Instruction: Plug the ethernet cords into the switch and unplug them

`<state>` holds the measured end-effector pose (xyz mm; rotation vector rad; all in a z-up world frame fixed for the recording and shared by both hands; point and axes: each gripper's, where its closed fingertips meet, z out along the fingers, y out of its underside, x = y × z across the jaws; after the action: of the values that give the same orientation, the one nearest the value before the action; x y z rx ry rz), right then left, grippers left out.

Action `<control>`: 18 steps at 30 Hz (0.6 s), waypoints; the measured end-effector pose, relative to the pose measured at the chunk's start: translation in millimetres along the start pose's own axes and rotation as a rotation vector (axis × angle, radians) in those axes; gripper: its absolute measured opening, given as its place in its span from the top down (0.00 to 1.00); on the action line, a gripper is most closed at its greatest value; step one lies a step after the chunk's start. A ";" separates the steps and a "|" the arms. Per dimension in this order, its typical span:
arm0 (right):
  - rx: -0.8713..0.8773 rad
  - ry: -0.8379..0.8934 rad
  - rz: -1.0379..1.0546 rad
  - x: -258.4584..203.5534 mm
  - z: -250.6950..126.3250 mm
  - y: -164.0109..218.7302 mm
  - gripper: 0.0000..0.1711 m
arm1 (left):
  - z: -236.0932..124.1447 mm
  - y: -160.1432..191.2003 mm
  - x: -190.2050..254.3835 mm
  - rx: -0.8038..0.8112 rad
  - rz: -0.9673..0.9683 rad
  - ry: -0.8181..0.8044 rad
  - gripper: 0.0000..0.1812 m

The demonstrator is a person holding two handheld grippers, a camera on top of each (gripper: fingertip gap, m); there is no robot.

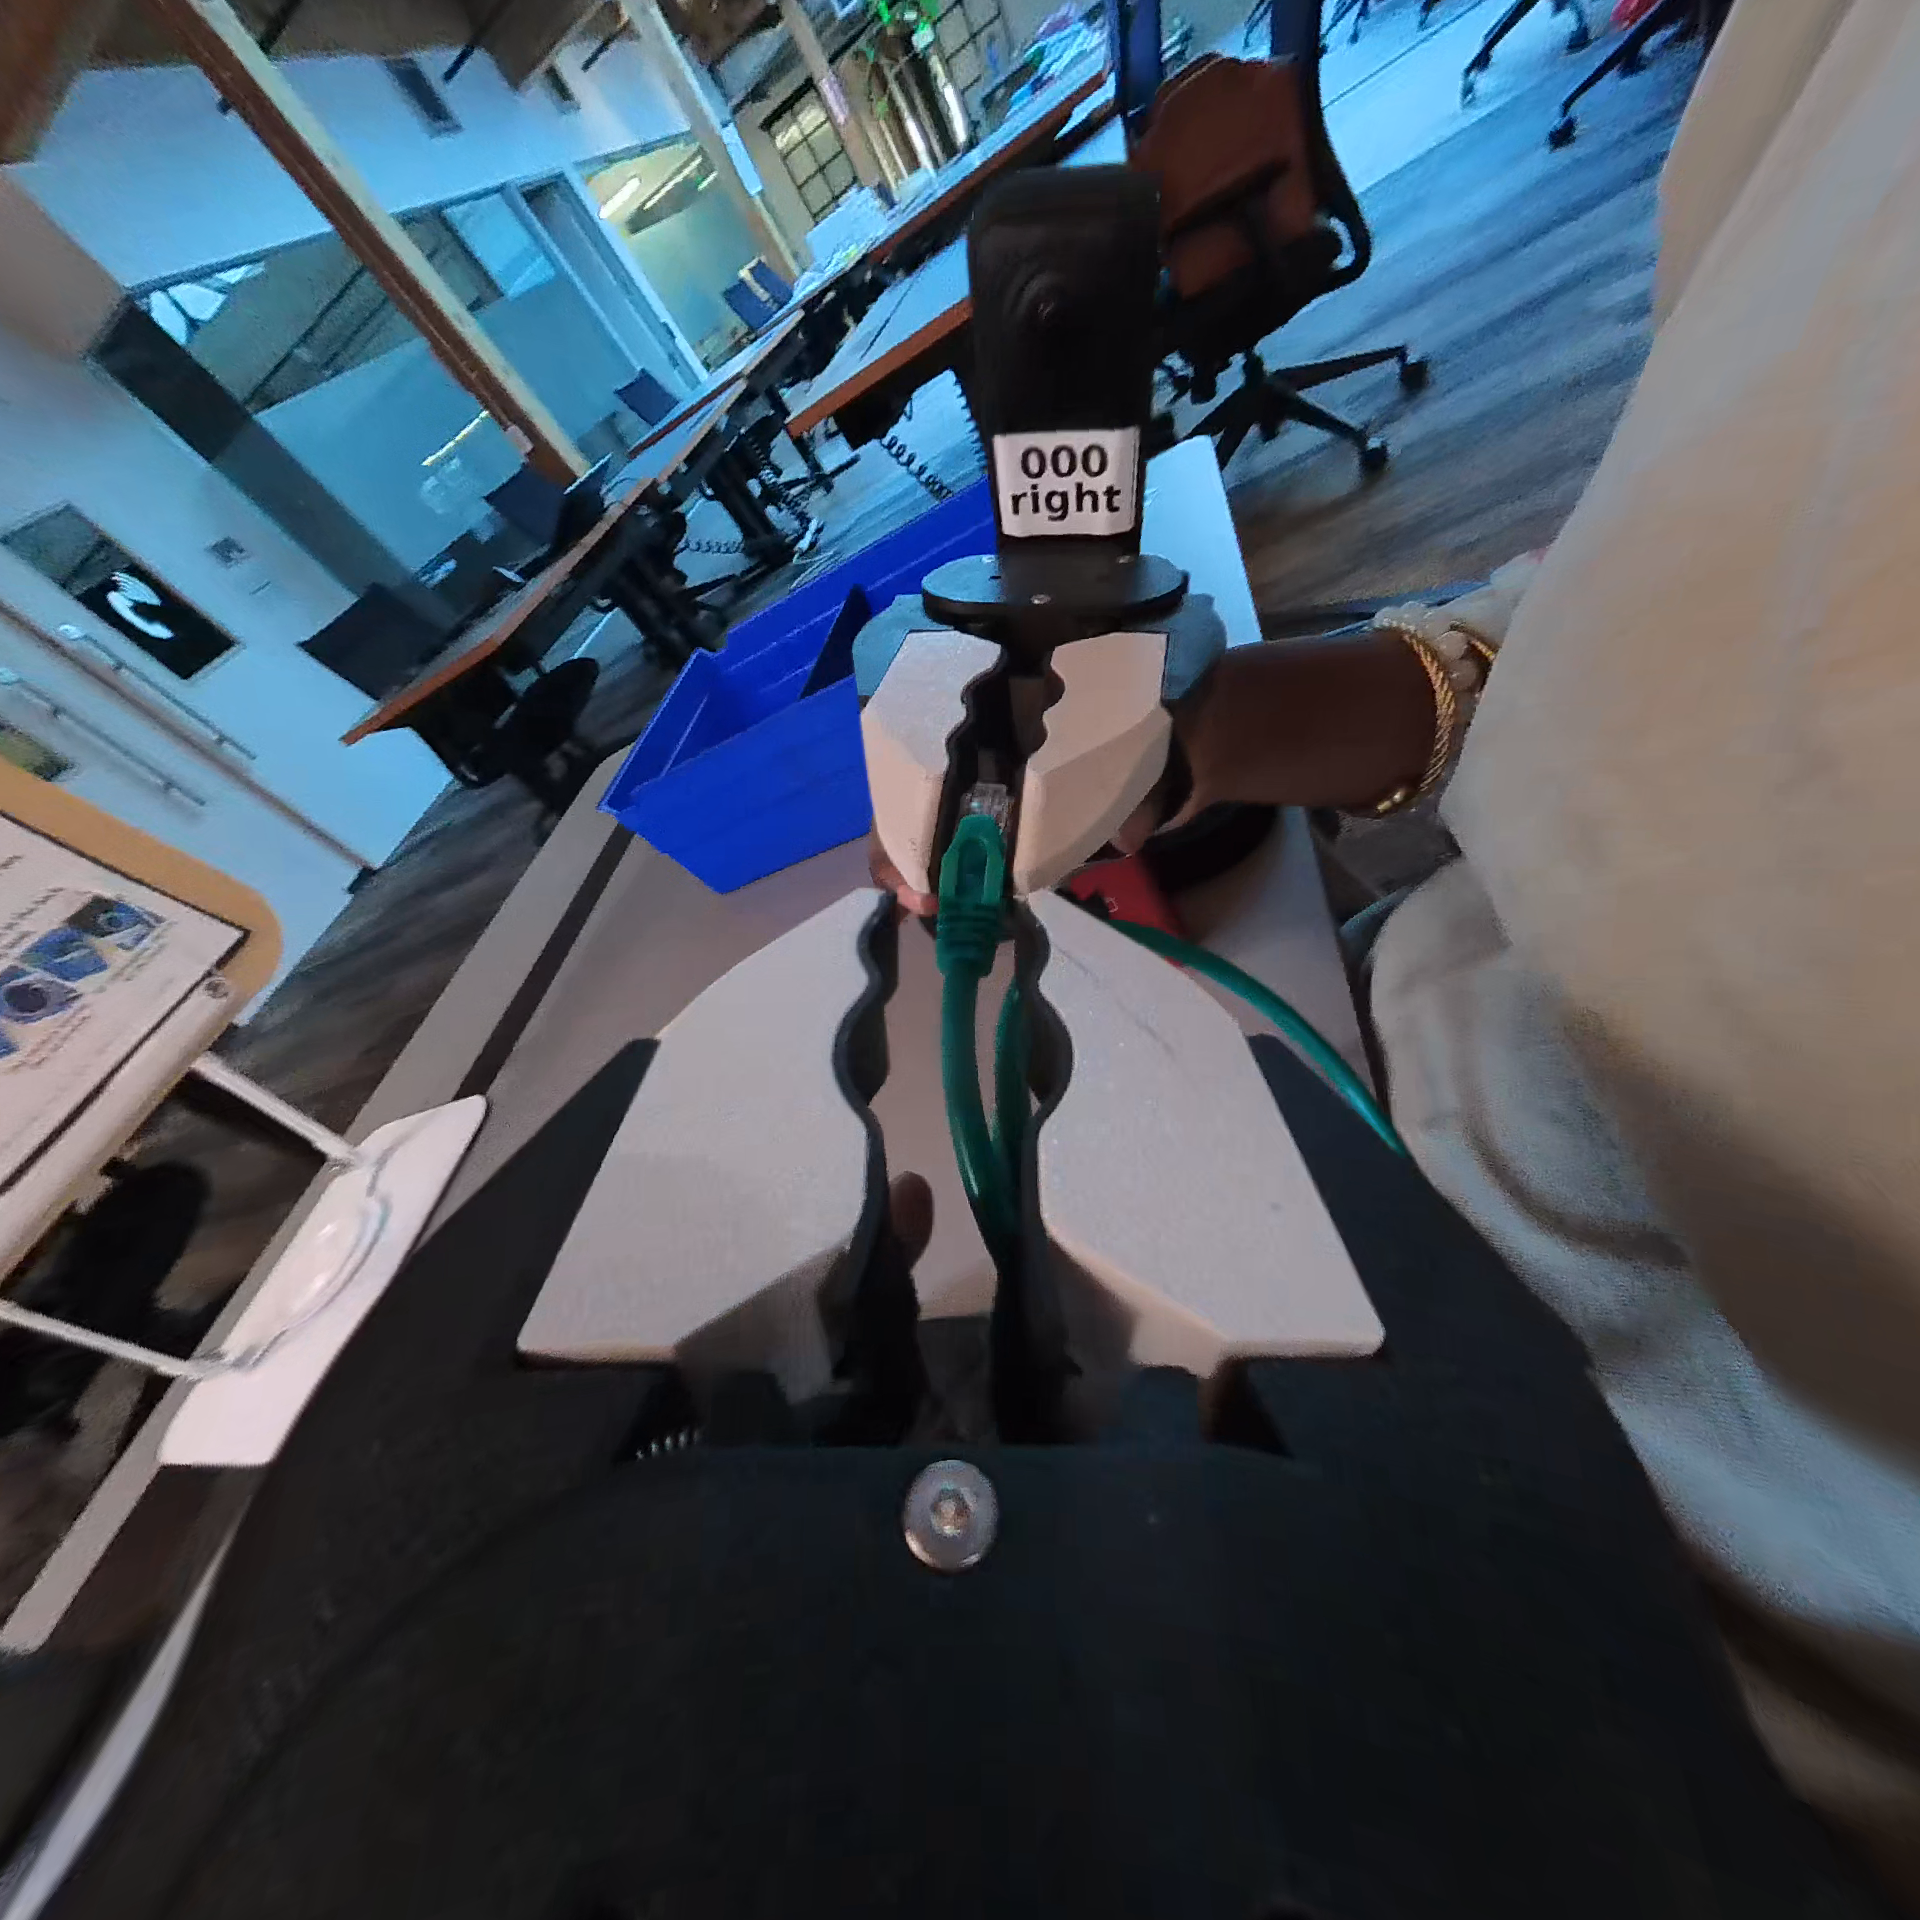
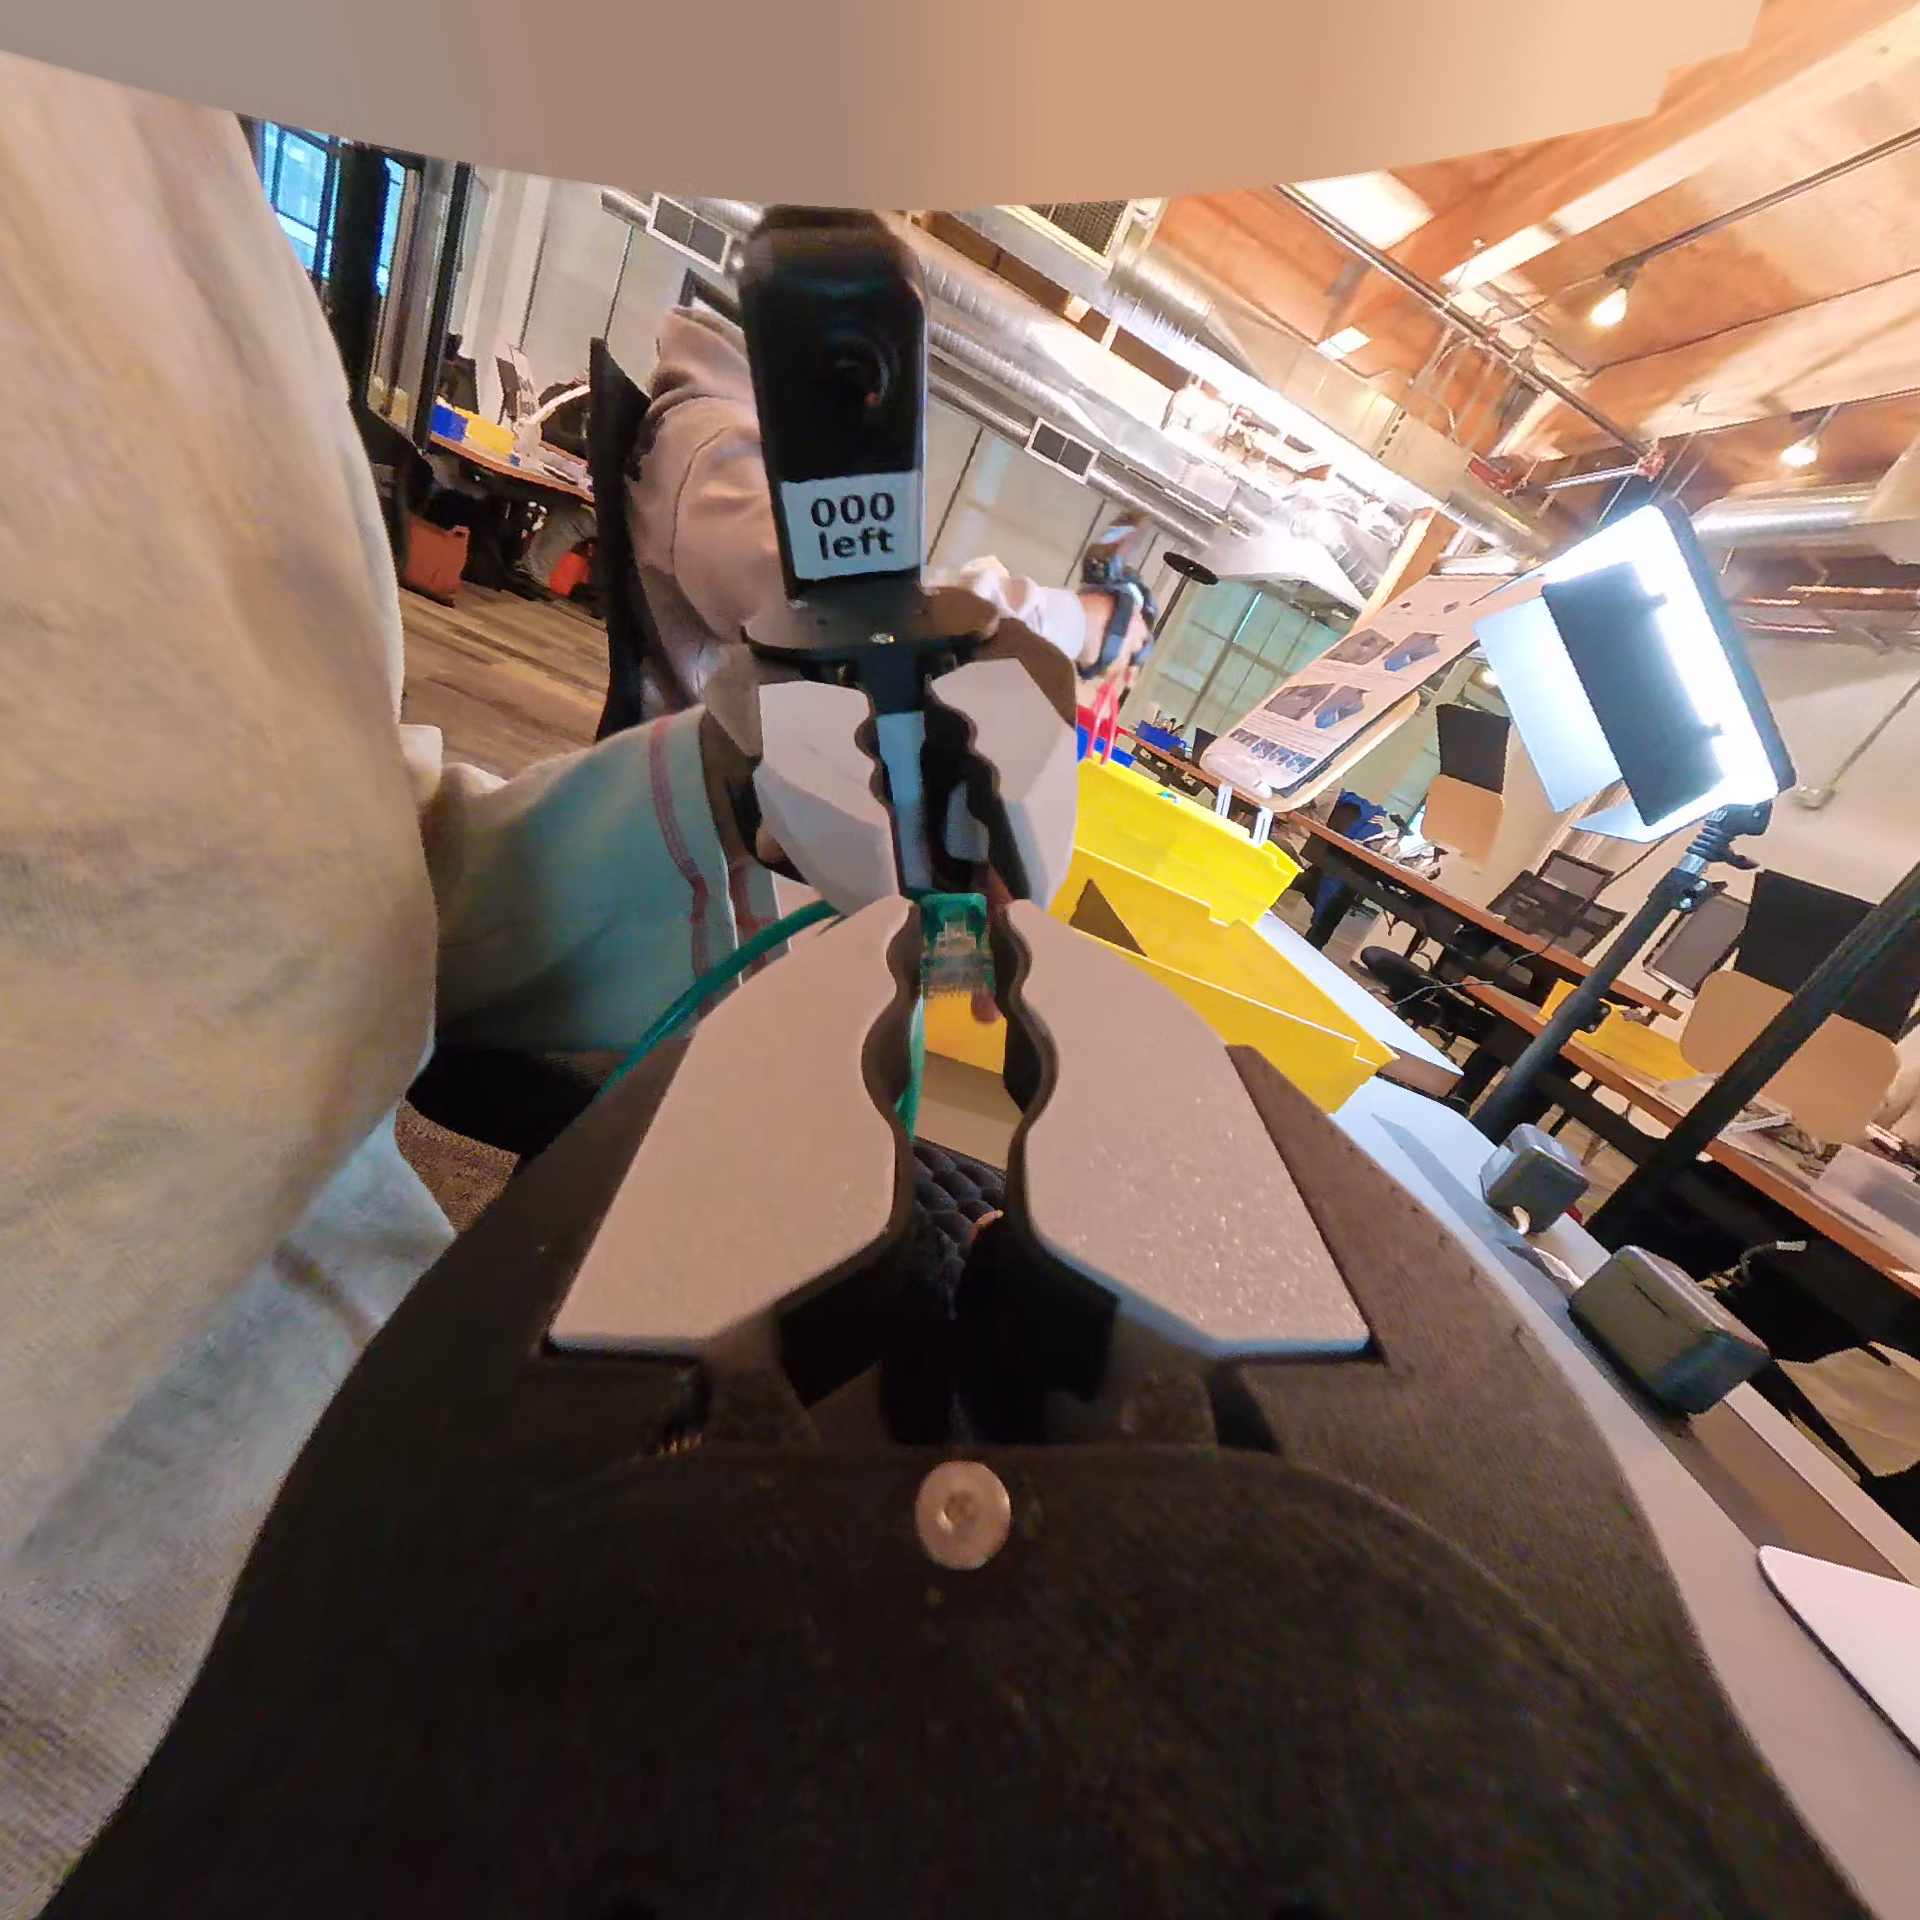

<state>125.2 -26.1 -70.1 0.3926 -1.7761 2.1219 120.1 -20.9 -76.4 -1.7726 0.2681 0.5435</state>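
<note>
Tip to tip above the grey table [image 1: 665, 935], right gripper [image 1: 982, 821] pinched the green ethernet plug [image 1: 971, 862]; left gripper [image 1: 961, 935] stood parted around its cord [image 1: 977, 1091]

Grey table [image 1: 727, 935]: blue bin [image 1: 748, 769], yellow bins [image 2: 1195, 883], dark boxes [image 2: 1662, 1340].

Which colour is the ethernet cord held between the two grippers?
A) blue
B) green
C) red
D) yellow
B: the ethernet cord has a green boot and green cable running between the left gripper and the right gripper, seen green in both wrist views.
</note>
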 end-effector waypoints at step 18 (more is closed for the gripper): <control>-0.173 -0.013 -0.083 -2.1 -5.0 13.3 0.93 | 10.1 20.5 5.8 -0.018 0.032 0.054 0.94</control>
<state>121.3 -23.4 -83.8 0.4270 -1.8981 1.8962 113.6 -16.2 -98.6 -1.8046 0.3306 0.5232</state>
